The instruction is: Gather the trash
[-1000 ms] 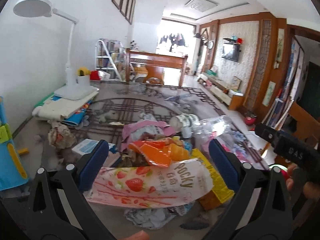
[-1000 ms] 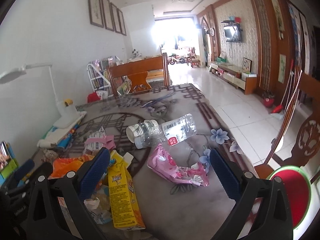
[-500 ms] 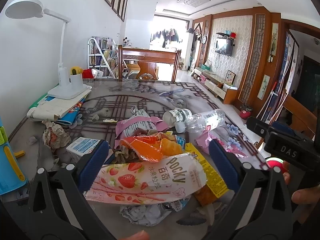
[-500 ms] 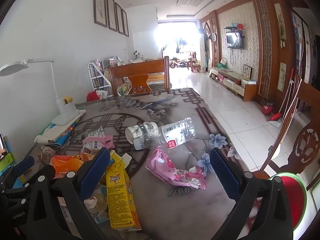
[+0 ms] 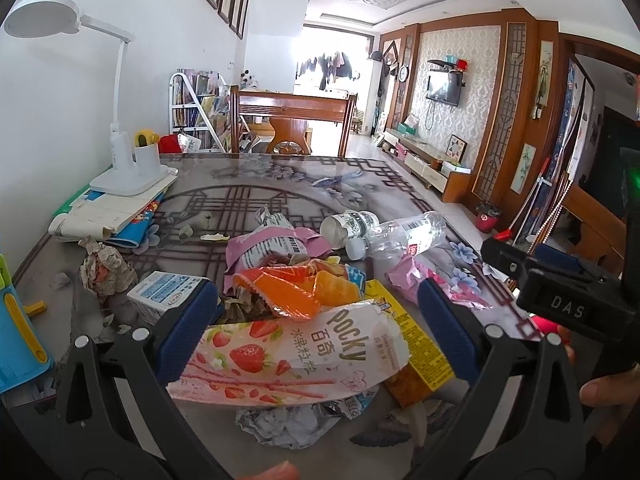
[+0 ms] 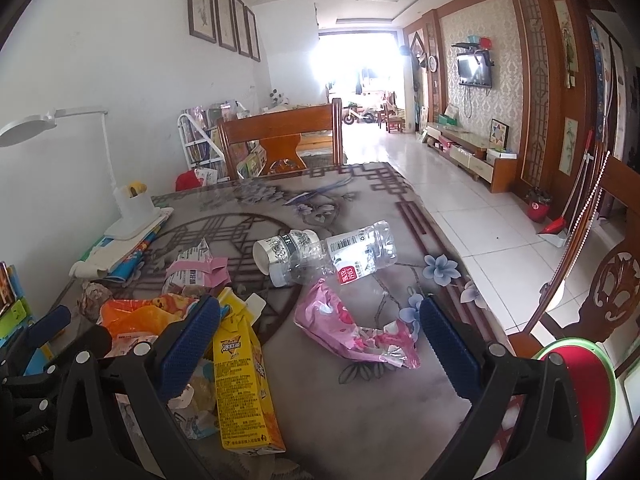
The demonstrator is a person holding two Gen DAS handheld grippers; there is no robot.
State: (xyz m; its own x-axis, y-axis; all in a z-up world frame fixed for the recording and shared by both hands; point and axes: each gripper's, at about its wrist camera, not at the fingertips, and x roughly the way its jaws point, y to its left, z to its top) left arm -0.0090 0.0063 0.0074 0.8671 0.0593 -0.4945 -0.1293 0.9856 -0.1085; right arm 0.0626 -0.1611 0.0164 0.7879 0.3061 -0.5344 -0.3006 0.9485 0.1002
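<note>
The left gripper (image 5: pixel 316 322) stands with its jaws wide and nothing between the pads, above a strawberry Pocky wrapper (image 5: pixel 294 354) whose near edge covers a crumpled silver foil (image 5: pixel 286 426) and part of a yellow drink carton (image 5: pixel 416 354); an orange bag (image 5: pixel 304 290) lies just behind, hiding whatever sits under it; the right gripper (image 6: pixel 318 338) is likewise spread wide and empty over a pink foil wrapper (image 6: pixel 356 330); beyond that lie a clear plastic bottle (image 6: pixel 344 258) and a paper cup (image 6: pixel 280 248), touching, on their sides; the trash crowds the near half of the table (image 6: pixel 320 208), while its far half and right edge are bare; a desk lamp (image 5: pixel 120 160) stands on papers at the left edge, and a red stool (image 6: pixel 580 396) shows cut off past the near right corner.
</note>
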